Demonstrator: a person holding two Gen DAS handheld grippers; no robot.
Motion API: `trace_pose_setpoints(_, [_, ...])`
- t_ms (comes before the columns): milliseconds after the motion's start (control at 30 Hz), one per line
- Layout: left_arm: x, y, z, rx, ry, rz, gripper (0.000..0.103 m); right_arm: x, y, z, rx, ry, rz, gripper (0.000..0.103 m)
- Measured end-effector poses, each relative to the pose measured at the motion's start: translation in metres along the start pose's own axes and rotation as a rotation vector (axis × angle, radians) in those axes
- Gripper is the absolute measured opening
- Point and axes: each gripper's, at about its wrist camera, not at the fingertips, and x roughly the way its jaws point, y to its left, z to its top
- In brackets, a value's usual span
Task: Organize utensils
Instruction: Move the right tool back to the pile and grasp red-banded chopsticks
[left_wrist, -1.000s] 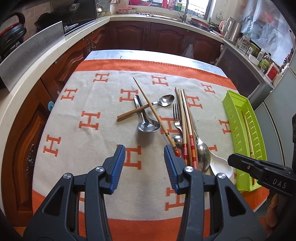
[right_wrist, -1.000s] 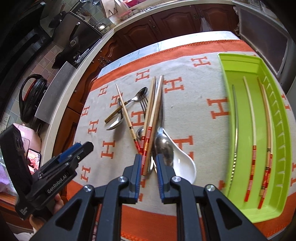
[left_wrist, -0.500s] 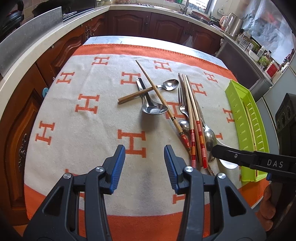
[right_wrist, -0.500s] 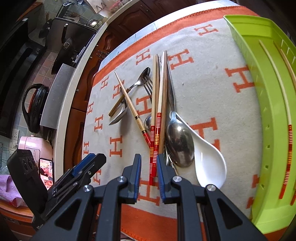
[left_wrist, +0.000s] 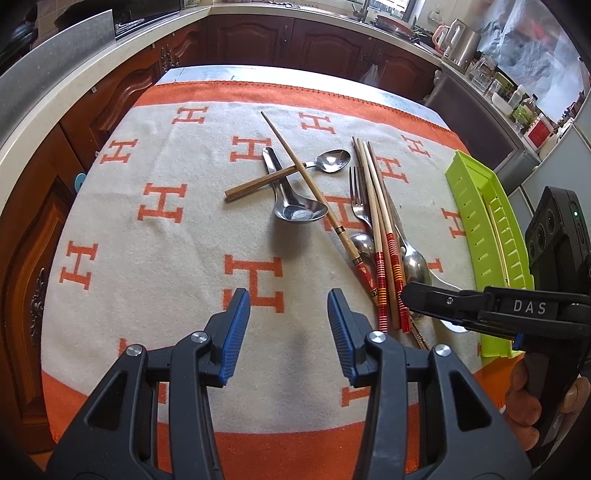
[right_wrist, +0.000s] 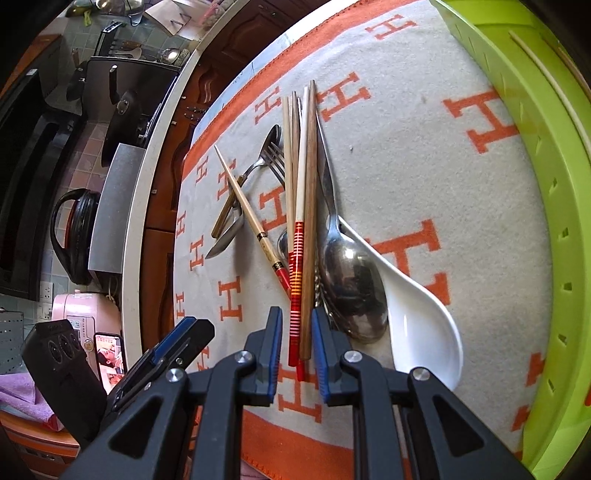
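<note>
A bundle of red-ended chopsticks (right_wrist: 300, 236) lies on the H-patterned cloth beside a metal spoon (right_wrist: 351, 280) and a white ceramic spoon (right_wrist: 417, 317). My right gripper (right_wrist: 297, 347) is low over the cloth, slightly open, its blue pads on either side of the chopsticks' red ends without pinching them. In the left wrist view the chopsticks (left_wrist: 384, 236) show right of centre, with a fork (left_wrist: 358, 199), a ladle spoon (left_wrist: 295, 206) and another chopstick (left_wrist: 314, 184). My left gripper (left_wrist: 288, 317) is open and empty above bare cloth.
A green tray (right_wrist: 535, 184) holding several chopsticks stands on the right; it also shows in the left wrist view (left_wrist: 487, 236). Kitchen counters and cabinets ring the table. A black kettle (right_wrist: 74, 229) sits on the far counter.
My right gripper has come down and forward so its fingers now flank the chopsticks' red ends. My left gripper has moved slightly forward and stays open.
</note>
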Motion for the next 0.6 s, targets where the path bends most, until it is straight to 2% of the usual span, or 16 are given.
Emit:
trace_pose_setpoints(33, [0.001,0.0,0.0,-0.001,0.003,-0.001,0.04,0.0,0.0,0.0,-0.006,-0.003,0.0,0.002])
trace_pose_setpoints(100, [0.004,0.0,-0.001,0.001,0.01,-0.001,0.04,0.0,0.001,-0.001,-0.014,-0.008,-0.007,0.0])
trace_pose_setpoints(367, [0.015,-0.005,-0.004,0.012,0.043,-0.008,0.04,-0.005,0.01,-0.005,-0.084,-0.047,-0.066,0.0])
trace_pose_setpoints(600, [0.017,-0.008,-0.005,0.021,0.048,-0.007,0.04,-0.003,0.001,0.0,-0.025,-0.033,-0.028,0.004])
